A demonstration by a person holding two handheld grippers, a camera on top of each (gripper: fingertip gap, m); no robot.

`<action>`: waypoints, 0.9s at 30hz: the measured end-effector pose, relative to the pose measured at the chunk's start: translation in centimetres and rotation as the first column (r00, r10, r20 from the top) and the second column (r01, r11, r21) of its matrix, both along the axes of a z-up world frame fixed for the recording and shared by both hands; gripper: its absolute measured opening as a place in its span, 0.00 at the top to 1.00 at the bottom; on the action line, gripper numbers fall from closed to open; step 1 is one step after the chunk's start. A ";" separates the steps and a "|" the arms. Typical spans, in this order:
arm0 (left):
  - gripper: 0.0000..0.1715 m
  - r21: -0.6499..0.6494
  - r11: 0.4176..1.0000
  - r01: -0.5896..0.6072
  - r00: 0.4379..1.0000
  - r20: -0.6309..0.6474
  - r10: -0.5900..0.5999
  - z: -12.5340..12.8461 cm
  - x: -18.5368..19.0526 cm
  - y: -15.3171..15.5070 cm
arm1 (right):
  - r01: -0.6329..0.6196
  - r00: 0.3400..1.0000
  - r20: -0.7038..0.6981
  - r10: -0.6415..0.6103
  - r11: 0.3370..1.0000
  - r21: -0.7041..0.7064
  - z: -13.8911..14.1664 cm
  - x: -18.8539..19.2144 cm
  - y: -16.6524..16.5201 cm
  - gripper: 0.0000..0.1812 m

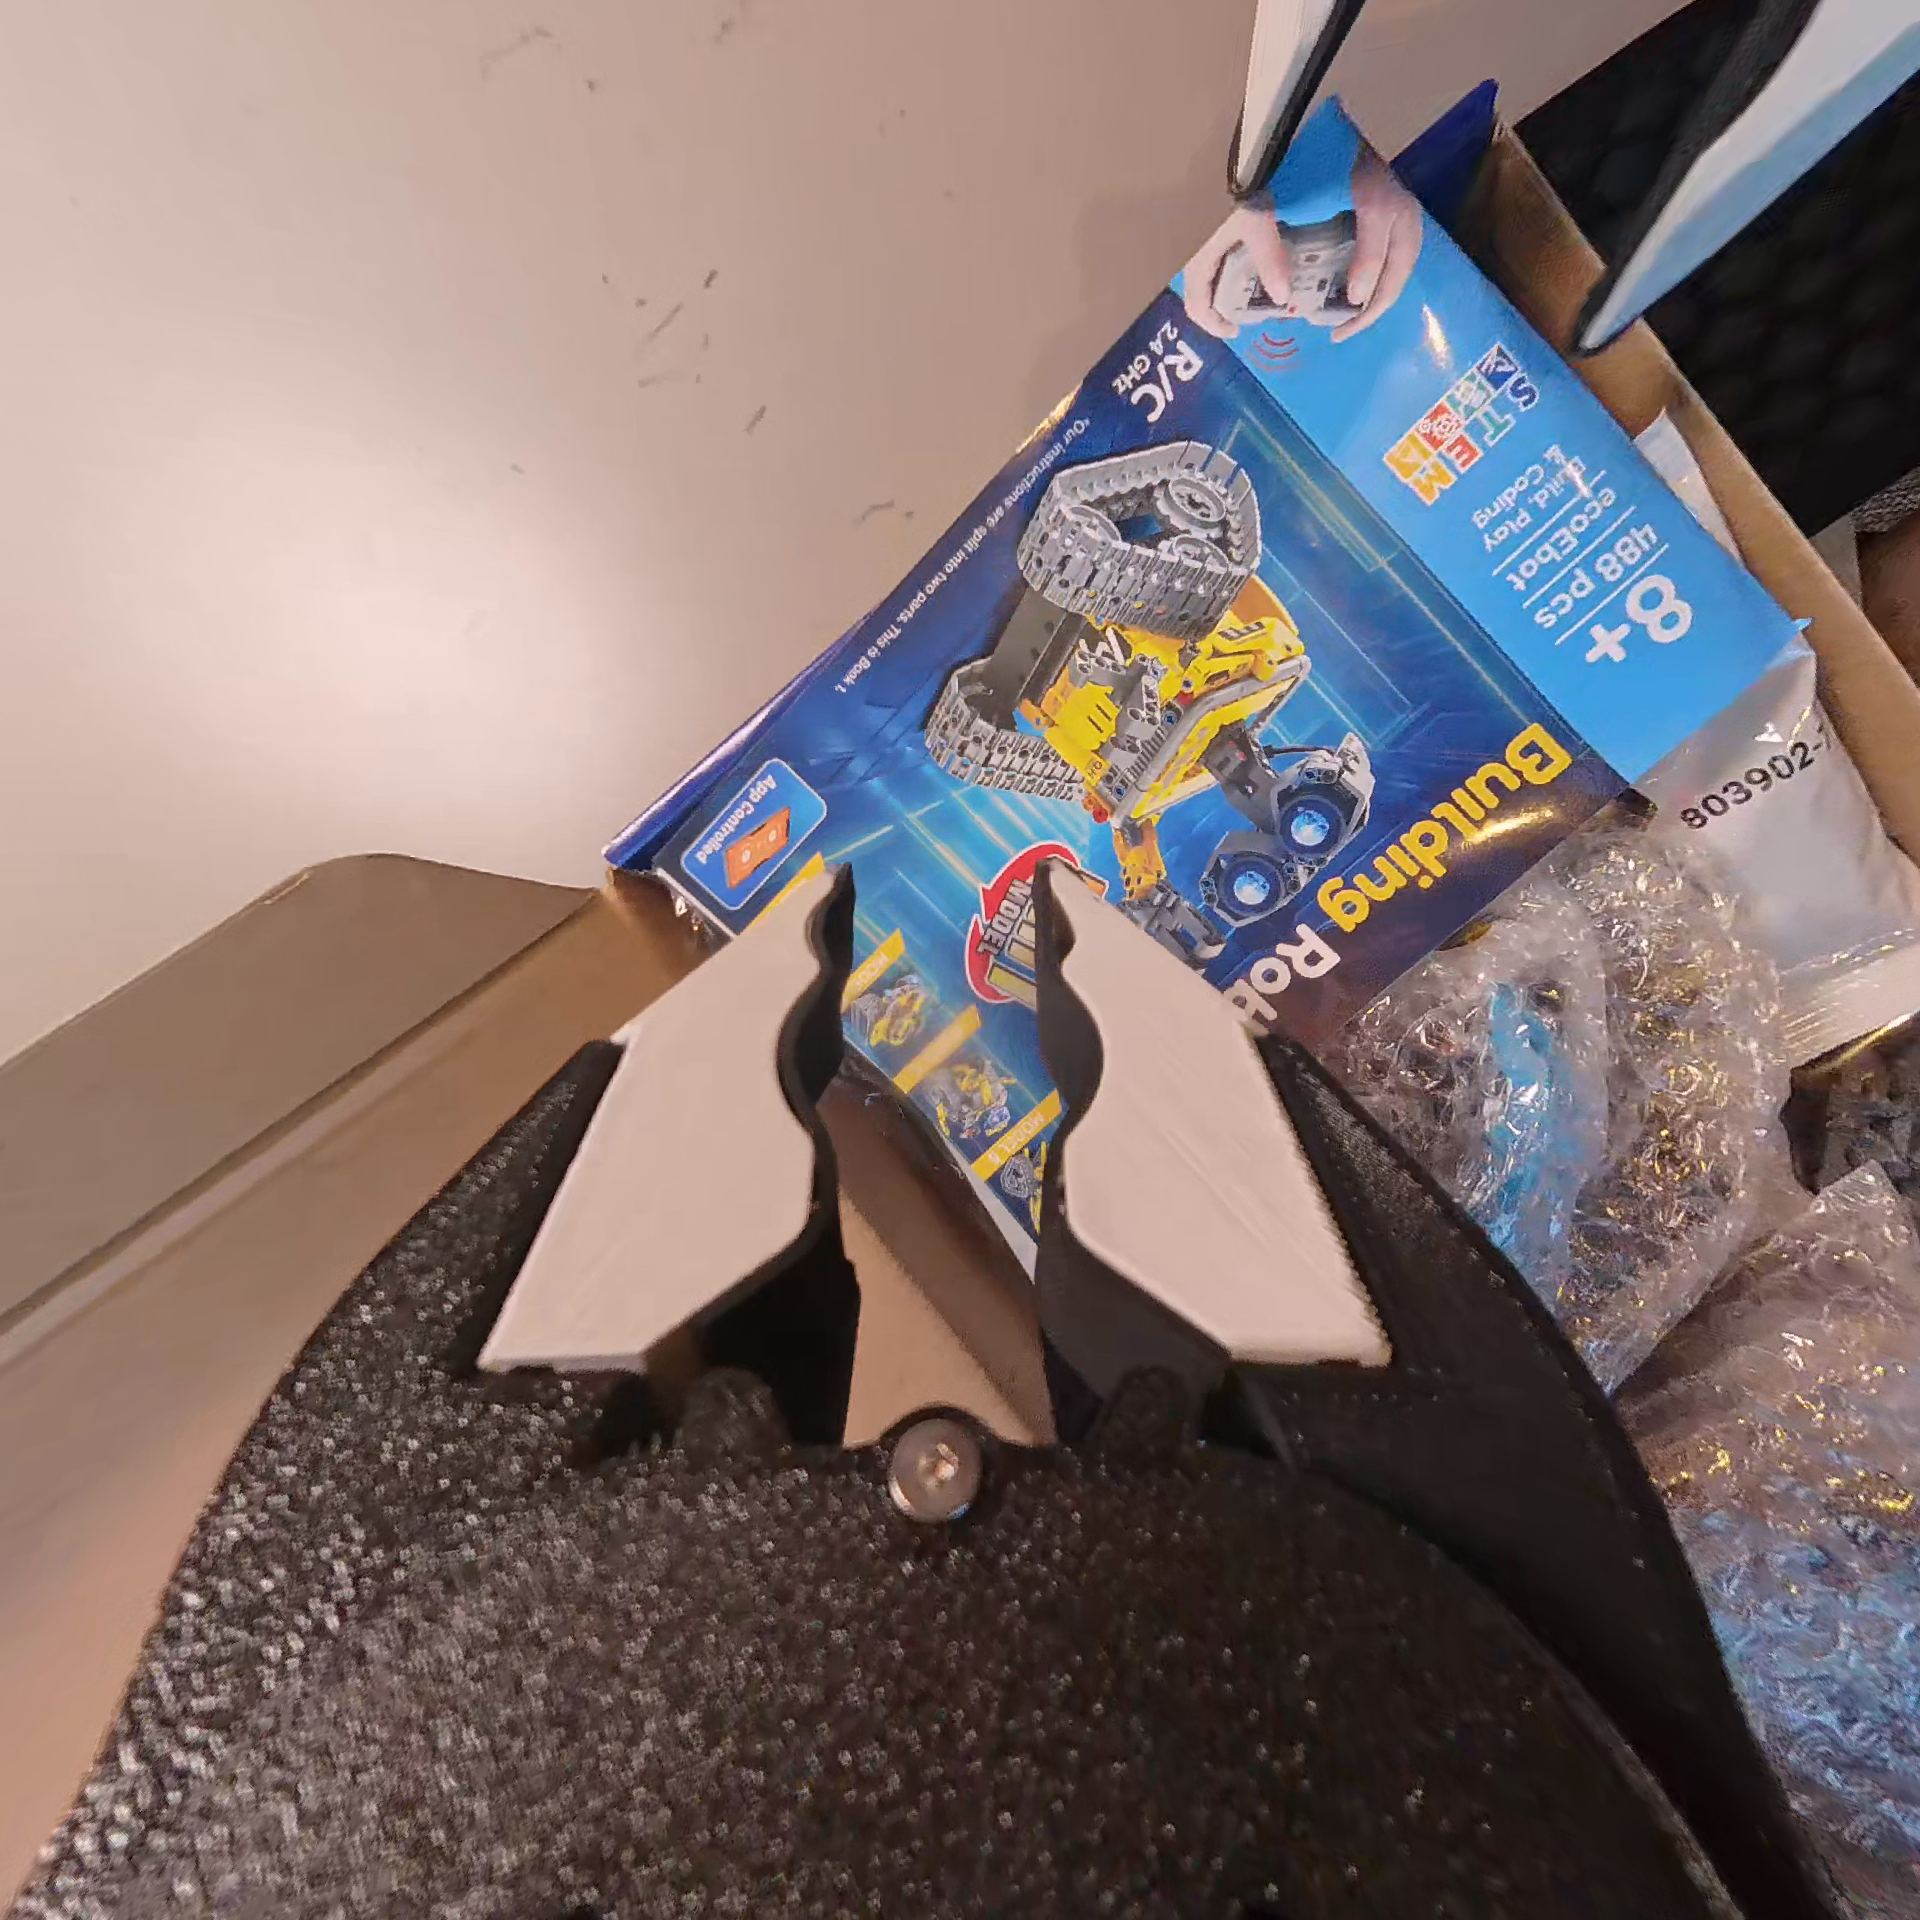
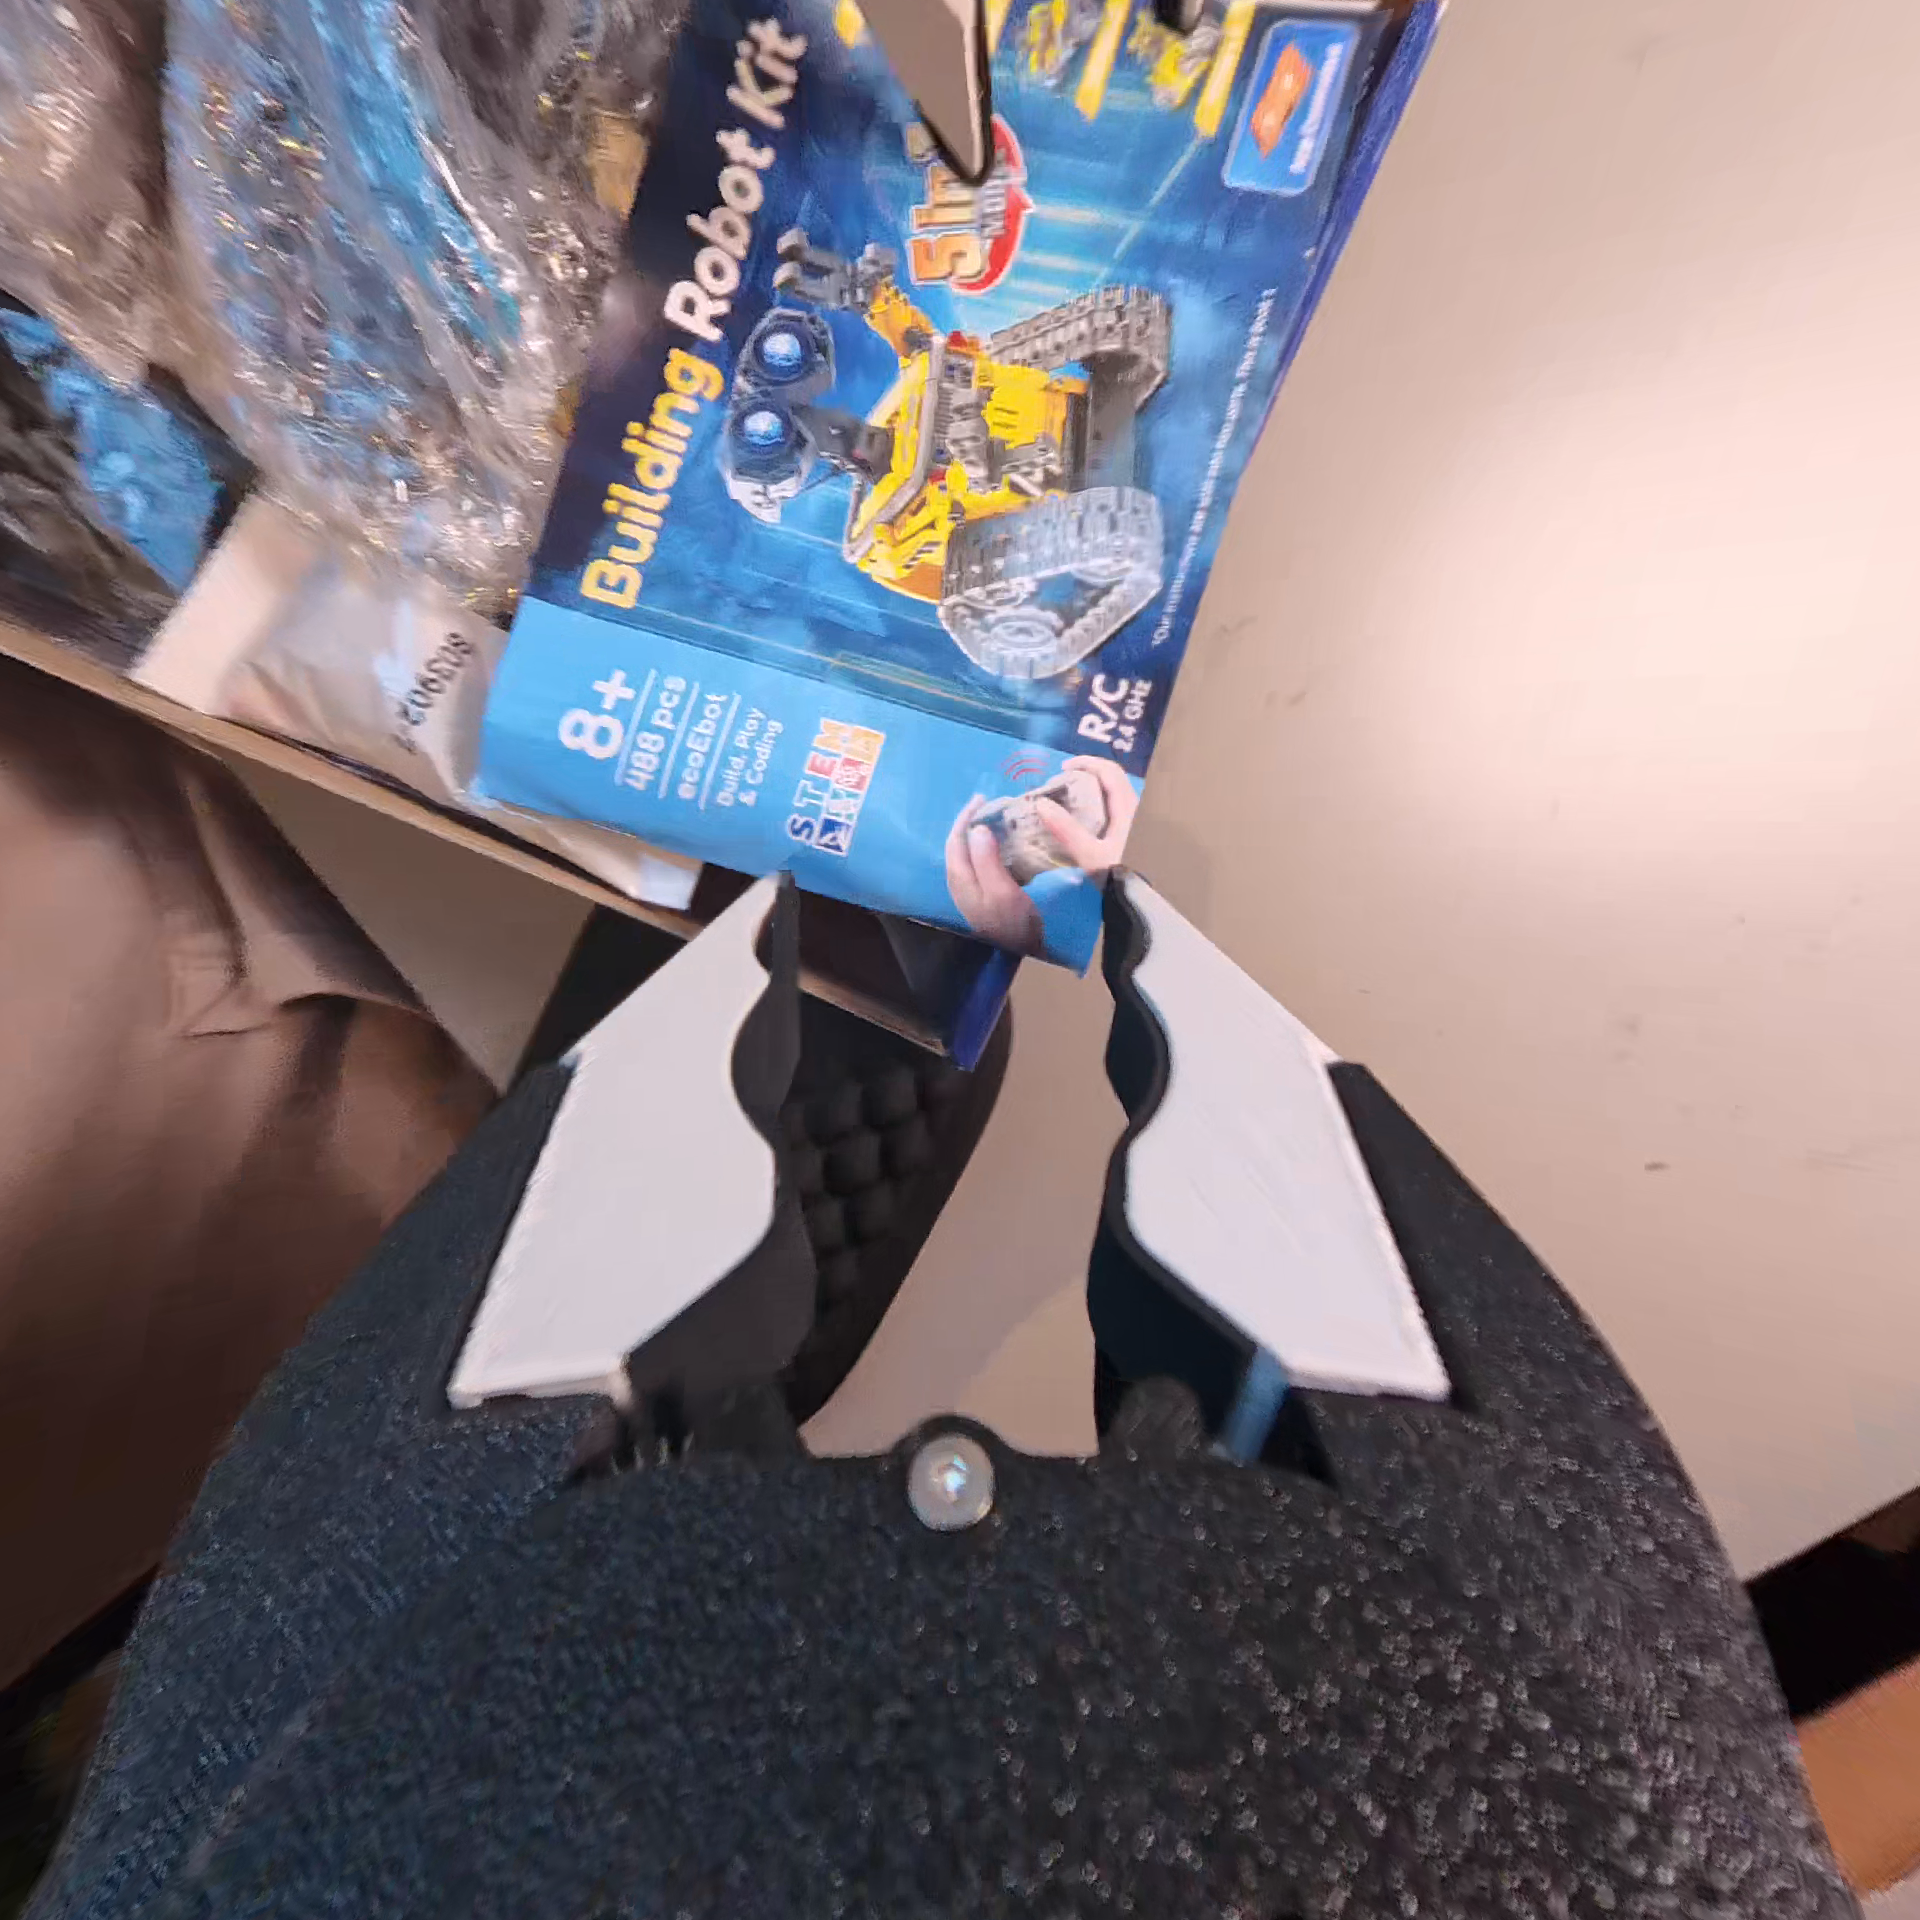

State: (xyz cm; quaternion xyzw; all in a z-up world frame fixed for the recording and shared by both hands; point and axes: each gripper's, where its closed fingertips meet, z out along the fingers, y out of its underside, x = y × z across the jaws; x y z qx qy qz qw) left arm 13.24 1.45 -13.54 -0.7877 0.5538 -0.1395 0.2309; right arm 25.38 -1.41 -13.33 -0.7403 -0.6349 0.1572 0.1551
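i have the left gripper (image 1: 940,883) at one short end of a blue booklet (image 1: 1195,665) with a yellow tracked toy robot pictured on its cover, and the right gripper (image 2: 945,883) at the opposite short end. my left jaws are apart with a narrow gap; the booklet's lower edge runs across that gap at the fingertips, and i cannot tell whether either pad is actually touching the paper. my right jaws are wider apart, and the booklet's light-blue corner, slightly curled, sits between their tips, closer to the right-hand fingertip (image 2: 1127,914); it does not look pinched. the booklet lies tilted, resting on the rim of an open cardboard box (image 1: 1704,416), part of it over the box and part hanging out over the pale tabletop (image 1: 416,416). inside the box, beside the booklet, are clear plastic bags of small parts (image 1: 1558,1039), crinkled and shiny, some with blue pieces showing through, and a flat white packet (image 1: 1766,769) with a printed number lying against the booklet's edge. a brown box flap (image 1: 260,1039) juts out beside my left gripper. in the right wrist view the far tip of the left gripper pokes in at the top edge over the booklet, and a black mesh chair (image 2: 862,1143) and some brown fabric (image 2: 208,1039) show below the box edge.
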 end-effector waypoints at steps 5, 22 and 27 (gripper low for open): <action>0.79 0.003 1.000 -0.001 1.000 0.007 0.001 0.2 -0.3 -0.5 | -0.108 0.994 0.002 0.108 0.994 -0.003 -0.3 -1.0 -2.9 0.98; 0.73 0.132 0.984 -0.119 0.980 0.174 0.095 6.1 -3.4 -5.0 | -0.190 0.982 0.059 0.182 0.961 0.200 -0.2 0.4 -0.6 0.85; 0.72 0.122 0.980 -0.157 0.966 0.225 0.127 5.6 -4.6 -9.6 | -0.225 0.974 0.062 0.217 0.956 0.186 -0.9 0.7 -2.1 0.89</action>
